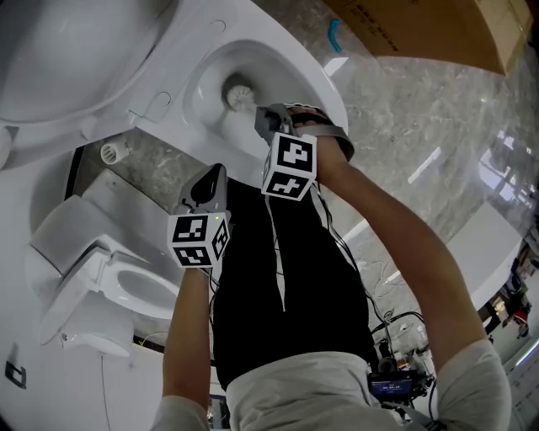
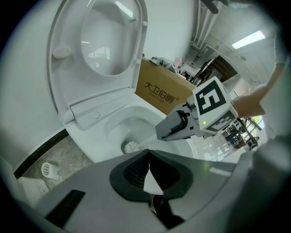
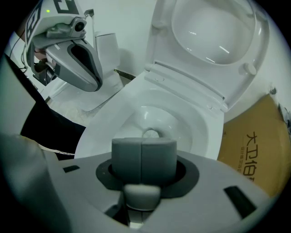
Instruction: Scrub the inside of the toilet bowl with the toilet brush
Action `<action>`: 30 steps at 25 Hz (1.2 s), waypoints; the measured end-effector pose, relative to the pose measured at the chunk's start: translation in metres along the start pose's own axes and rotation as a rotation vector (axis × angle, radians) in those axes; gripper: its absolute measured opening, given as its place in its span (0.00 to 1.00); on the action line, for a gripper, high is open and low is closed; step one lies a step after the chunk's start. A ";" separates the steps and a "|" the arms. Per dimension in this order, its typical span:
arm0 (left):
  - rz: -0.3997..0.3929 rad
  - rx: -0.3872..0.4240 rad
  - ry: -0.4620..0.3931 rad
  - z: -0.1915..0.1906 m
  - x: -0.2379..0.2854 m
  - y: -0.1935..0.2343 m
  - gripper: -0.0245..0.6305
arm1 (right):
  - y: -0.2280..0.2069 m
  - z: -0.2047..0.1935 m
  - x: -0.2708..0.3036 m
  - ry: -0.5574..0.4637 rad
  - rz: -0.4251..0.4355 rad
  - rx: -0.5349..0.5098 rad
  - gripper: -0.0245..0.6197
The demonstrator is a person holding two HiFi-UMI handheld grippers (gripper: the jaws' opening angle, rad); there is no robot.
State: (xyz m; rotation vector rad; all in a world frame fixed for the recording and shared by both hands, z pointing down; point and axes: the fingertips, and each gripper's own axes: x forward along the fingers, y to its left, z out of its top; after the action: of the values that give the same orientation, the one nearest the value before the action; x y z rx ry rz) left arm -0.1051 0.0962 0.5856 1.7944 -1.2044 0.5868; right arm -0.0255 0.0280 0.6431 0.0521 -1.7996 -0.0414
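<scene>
The white toilet bowl (image 1: 290,63) stands open with its seat and lid (image 1: 67,59) raised. The white toilet brush head (image 1: 240,94) is down inside the bowl, near the drain. My right gripper (image 1: 268,118) hovers over the bowl's near rim, shut on the toilet brush handle. From the left gripper view, the brush head (image 2: 131,146) and its thin handle run up to the right gripper (image 2: 160,134). In the right gripper view, its jaws (image 3: 143,157) are closed, with the brush head (image 3: 151,134) just beyond. My left gripper (image 1: 206,189) hangs beside the bowl, shut and empty.
A brown cardboard box (image 1: 421,25) stands behind the toilet. A second toilet (image 1: 109,286) sits at the lower left, and a small round white fitting (image 1: 112,152) lies on the grey floor between them. Cables trail past the person's black clothing (image 1: 278,286).
</scene>
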 end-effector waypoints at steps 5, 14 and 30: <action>-0.018 0.001 0.012 -0.005 0.005 -0.010 0.05 | 0.009 -0.011 -0.005 0.019 0.020 -0.020 0.27; -0.037 0.003 0.008 0.003 0.017 -0.027 0.05 | 0.010 -0.052 -0.013 0.131 0.034 -0.160 0.27; -0.042 0.027 0.023 0.025 0.029 -0.021 0.05 | -0.031 -0.050 -0.006 0.093 0.015 0.133 0.26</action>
State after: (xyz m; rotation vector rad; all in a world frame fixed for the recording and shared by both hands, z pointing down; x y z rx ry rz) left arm -0.0760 0.0642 0.5864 1.8268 -1.1462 0.6008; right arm 0.0250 -0.0026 0.6472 0.1332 -1.7076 0.0905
